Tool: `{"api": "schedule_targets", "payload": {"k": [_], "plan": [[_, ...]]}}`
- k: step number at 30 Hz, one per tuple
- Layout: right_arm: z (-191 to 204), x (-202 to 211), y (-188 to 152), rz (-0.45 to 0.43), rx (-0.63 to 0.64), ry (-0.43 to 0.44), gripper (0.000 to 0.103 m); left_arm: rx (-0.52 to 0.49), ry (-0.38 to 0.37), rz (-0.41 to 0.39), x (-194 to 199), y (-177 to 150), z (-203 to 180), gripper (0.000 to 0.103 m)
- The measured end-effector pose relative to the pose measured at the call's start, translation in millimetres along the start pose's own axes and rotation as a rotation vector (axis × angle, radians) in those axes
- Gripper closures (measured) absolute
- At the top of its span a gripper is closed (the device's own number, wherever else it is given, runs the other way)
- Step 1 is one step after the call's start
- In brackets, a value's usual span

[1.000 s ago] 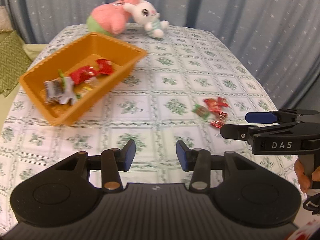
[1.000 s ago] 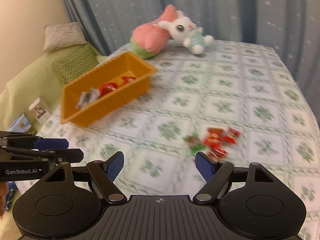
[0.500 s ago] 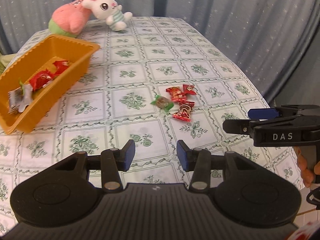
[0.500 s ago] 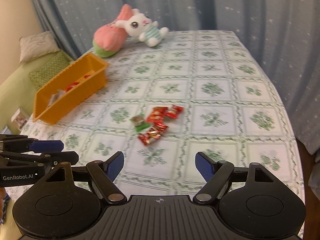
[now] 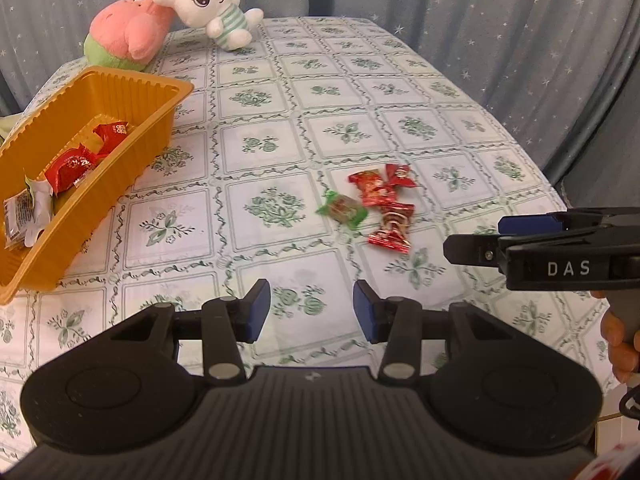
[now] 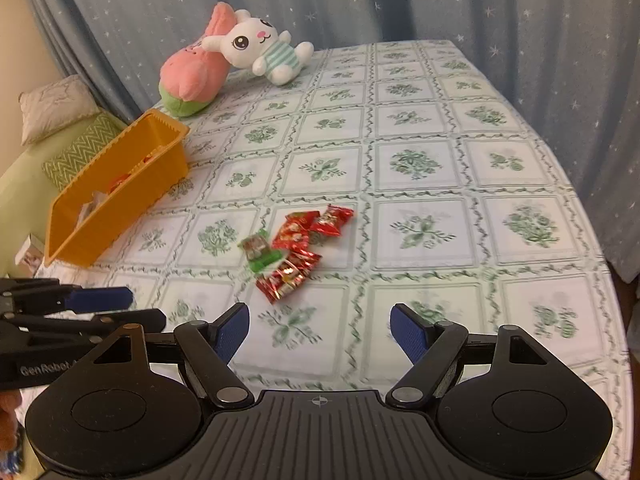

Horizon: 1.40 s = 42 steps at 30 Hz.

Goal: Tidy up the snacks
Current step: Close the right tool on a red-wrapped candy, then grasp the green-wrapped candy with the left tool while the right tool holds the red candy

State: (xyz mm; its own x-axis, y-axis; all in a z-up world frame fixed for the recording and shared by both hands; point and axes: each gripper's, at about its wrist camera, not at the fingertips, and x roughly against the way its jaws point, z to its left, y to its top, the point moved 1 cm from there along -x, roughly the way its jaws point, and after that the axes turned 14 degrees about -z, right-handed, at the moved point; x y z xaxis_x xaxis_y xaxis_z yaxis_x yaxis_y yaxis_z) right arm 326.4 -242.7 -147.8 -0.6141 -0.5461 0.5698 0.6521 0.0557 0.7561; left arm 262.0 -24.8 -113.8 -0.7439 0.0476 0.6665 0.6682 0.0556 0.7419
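Both grippers empty, touching nothing. Right gripper: jaws spread wide, hovering over the surface. Left gripper: jaws only partway apart, nothing between the pads, also clear of the cloth.

Loose snacks: small cluster just past the right gripper, approx 11 o'clock in its view. Long red foil pack is nearest, green candy touching its left side, two more red packs behind, overlapping. From the left cam same pile sits approx 1 o'clock.

Step, as I read it: approach for the next pick. Orange tray at 10 o'clock already holds several wrappers.

Next move needs: drop onto one wrapper only, prob the nearest foil pack, pinch w/o dragging the neighbours, then carry left to the tray.
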Motion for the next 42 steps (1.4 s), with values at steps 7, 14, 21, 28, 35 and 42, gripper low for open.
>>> {"api": "schedule_targets", "payload": {"k": [7, 14, 21, 28, 35, 42], "plan": [[14, -28, 7, 0.008, -0.026, 0.004, 0.039, -0.009, 0.004, 0.009, -16, 10, 16, 0.060], [22, -53, 8, 0.022, -0.035, -0.046, 0.054, -0.015, -0.002, 0.013, -26, 17, 30, 0.060], [27, -67, 4, 0.025, -0.005, -0.099, 0.062, -0.014, -0.016, 0.024, -33, 18, 40, 0.061], [32, -73, -1, 0.023, 0.037, -0.127, 0.068, -0.022, -0.029, 0.030, -37, 18, 42, 0.061], [27, -70, -2, 0.019, 0.054, -0.137, 0.078, -0.037, -0.059, 0.031, -41, 18, 33, 0.061], [11, -53, 3, -0.003, 0.018, -0.145, 0.079, -0.047, -0.108, 0.031, -51, 18, 11, 0.062]]}}
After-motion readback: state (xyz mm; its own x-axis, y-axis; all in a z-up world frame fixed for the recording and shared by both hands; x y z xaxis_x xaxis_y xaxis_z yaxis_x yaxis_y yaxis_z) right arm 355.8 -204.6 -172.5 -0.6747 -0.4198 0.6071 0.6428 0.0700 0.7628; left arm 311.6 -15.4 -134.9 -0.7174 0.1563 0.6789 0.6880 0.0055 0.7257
